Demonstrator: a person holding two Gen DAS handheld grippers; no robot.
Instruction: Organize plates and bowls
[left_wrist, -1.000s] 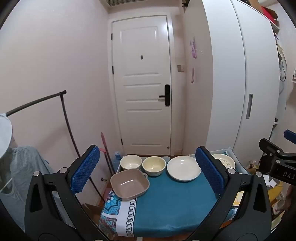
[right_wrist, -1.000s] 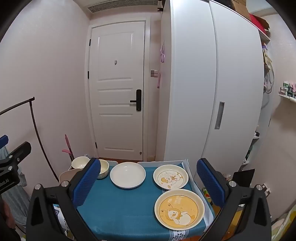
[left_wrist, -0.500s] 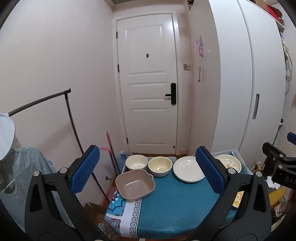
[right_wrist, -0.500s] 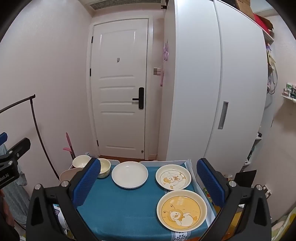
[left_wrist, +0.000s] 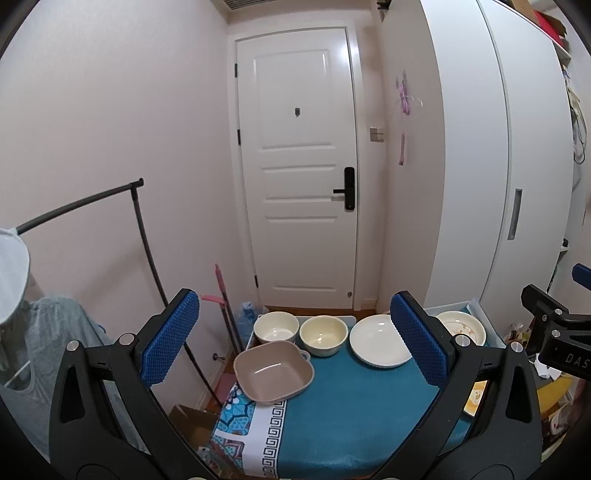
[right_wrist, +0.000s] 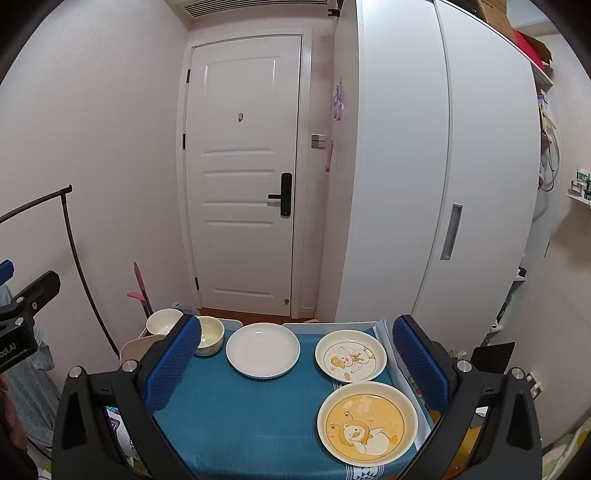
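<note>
On a small table with a teal cloth (left_wrist: 351, 406) stand a square tan bowl (left_wrist: 273, 371), a white bowl (left_wrist: 276, 326), a cream bowl (left_wrist: 323, 334) and a plain white plate (left_wrist: 380, 345). A small duck-pattern plate (right_wrist: 350, 355) and a larger yellow duck plate (right_wrist: 367, 422) lie at the right. The white plate (right_wrist: 263, 349) and the cream bowl (right_wrist: 209, 335) also show in the right wrist view. My left gripper (left_wrist: 295, 343) is open and empty, above the table's near left. My right gripper (right_wrist: 295, 363) is open and empty, above the near right.
A white door (left_wrist: 299, 166) stands behind the table, a white wardrobe (right_wrist: 443, 166) to its right. A black clothes rack (left_wrist: 144, 229) with grey clothing stands at the left. A pink mop (left_wrist: 221, 291) leans by the door. A cardboard box (left_wrist: 192, 421) sits on the floor.
Both views have shifted slightly: the table and door sit further right in each frame than a second ago. Nothing on the table has moved. Both grippers stay open.
</note>
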